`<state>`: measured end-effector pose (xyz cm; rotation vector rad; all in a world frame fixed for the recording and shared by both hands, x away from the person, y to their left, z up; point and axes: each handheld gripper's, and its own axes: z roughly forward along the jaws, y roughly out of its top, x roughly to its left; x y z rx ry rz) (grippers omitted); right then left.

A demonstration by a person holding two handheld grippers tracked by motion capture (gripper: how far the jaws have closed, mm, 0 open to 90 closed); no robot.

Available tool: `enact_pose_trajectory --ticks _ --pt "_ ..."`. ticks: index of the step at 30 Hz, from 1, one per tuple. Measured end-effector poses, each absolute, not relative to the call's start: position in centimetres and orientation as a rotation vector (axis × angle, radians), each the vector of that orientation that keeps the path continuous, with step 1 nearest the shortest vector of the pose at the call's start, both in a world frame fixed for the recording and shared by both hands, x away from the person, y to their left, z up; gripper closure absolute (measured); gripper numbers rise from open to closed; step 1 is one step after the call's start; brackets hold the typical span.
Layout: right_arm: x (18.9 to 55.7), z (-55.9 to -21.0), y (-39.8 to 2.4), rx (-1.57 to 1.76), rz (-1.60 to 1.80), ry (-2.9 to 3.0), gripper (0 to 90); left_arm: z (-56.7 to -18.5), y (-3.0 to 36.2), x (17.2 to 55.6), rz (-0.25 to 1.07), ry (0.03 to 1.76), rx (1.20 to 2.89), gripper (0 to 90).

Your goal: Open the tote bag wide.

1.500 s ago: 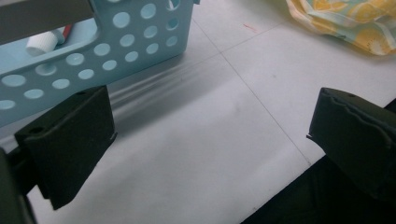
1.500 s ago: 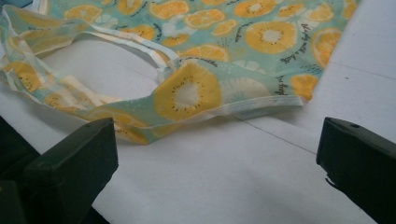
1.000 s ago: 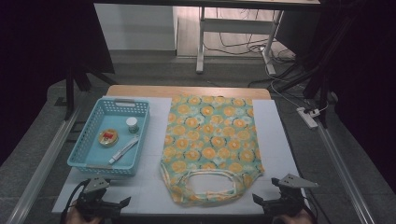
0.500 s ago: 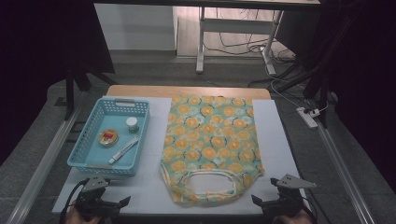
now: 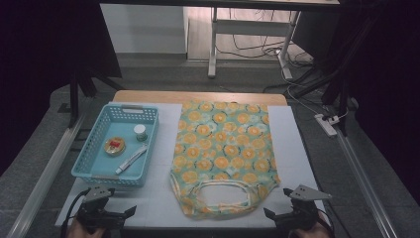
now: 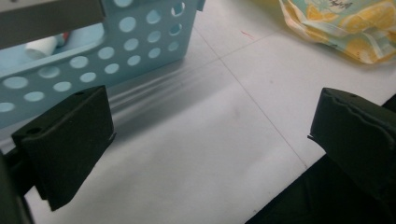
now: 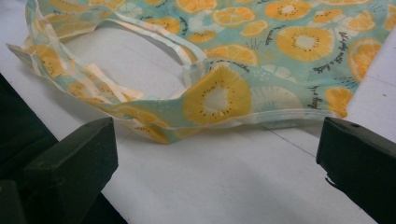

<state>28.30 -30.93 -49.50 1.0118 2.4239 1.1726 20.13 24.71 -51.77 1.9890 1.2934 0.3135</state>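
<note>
With jaws apart, the right gripper sits just short of the fruit-print bag's handle loop, probably liable to pinch both thin layers together.

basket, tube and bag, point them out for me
basket (image 5: 148,144) high view, on its right wall
tube (image 5: 131,158) high view, middle of its body
bag (image 5: 223,144) high view, centre of the printed cloth

The left gripper and right gripper sit low at the near edge, one at the near left, one at the near right, each held in a hand, jaws spread wide and gripping nothing.
</note>
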Motion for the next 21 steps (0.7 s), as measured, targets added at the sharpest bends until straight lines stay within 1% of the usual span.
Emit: enact_pose_trajectory --ticks 4,15,21 --pt "28.4 -49.4 -30.7 1.009 1.177 2.424 0.0 -51.8 24.7 20.3 0.301 1.298 1.998 0.0" --pt "28.5 -49.2 -28.6 0.923 1.187 2.463 0.0 -51.9 24.4 20.3 0.295 1.284 2.023 0.1" --pt "28.7 -48.9 -27.3 0.931 1.203 2.493 0.0 -51.9 24.3 20.3 0.294 1.279 2.036 0.2"
